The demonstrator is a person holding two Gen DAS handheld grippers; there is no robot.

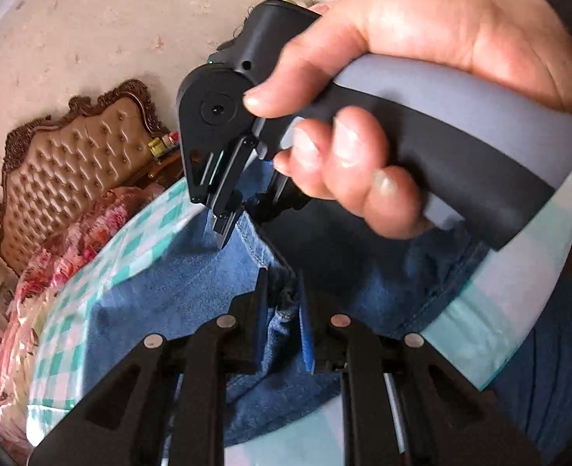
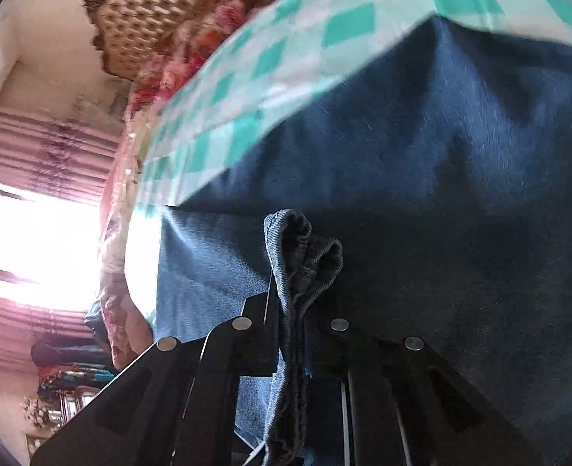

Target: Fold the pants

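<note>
Blue denim pants (image 1: 177, 283) lie on a bed with a teal and white checked sheet (image 1: 91, 291). My left gripper (image 1: 282, 291) is shut on a bunched edge of the pants. In the left wrist view a hand holds my right gripper (image 1: 224, 233), fingers pointing down onto the denim further away. In the right wrist view my right gripper (image 2: 290, 295) is shut on a folded hem of the pants (image 2: 305, 256), with more denim (image 2: 441, 155) spread beyond it over the checked sheet (image 2: 286, 58).
A tufted brown headboard (image 1: 72, 163) stands at the far end of the bed, with floral bedding (image 1: 80, 240) below it. A bright window (image 2: 41, 240) with pink curtains (image 2: 45, 143) is at the left. The person's dark-clothed body (image 1: 558, 369) is at the right.
</note>
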